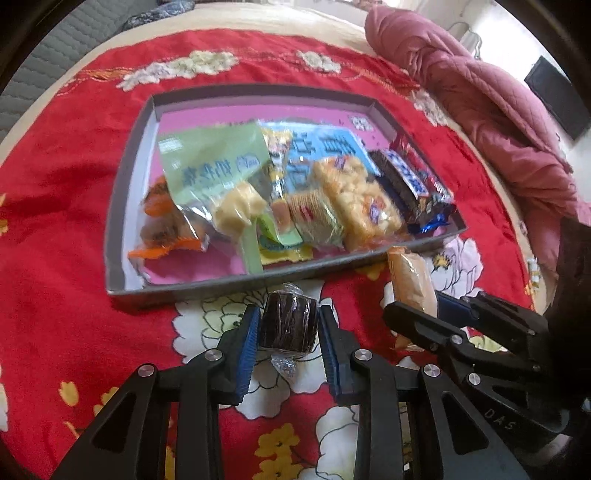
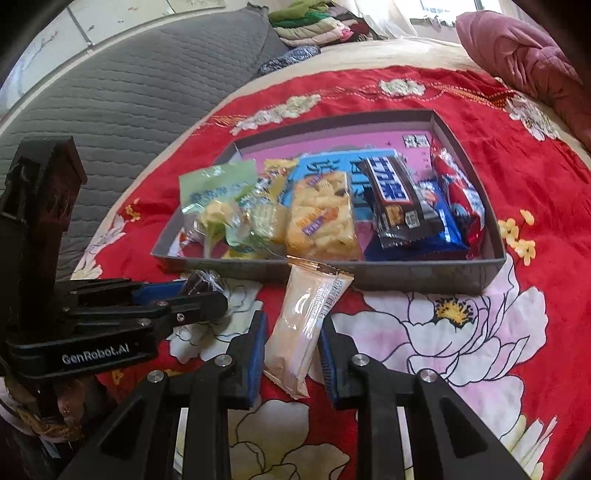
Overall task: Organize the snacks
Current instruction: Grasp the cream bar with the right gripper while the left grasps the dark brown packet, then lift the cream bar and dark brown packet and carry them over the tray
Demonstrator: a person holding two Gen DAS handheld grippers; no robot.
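Note:
A grey tray (image 1: 122,206) with a pink floor holds several wrapped snacks; it also shows in the right wrist view (image 2: 424,275). My left gripper (image 1: 288,326) has its blue pads against both sides of a dark round wrapped snack (image 1: 289,325), just in front of the tray's near wall. My right gripper (image 2: 293,341) has its pads around a pale wrapped snack bar (image 2: 303,325) that lies on the cloth and points at the tray. That bar (image 1: 410,280) also shows in the left wrist view, between the right gripper's fingers (image 1: 413,321).
A red flowered blanket (image 1: 66,295) covers the bed under everything. A pink quilt (image 1: 491,107) is bunched at the far right. A grey padded headboard (image 2: 122,92) and folded clothes (image 2: 314,26) lie beyond the blanket.

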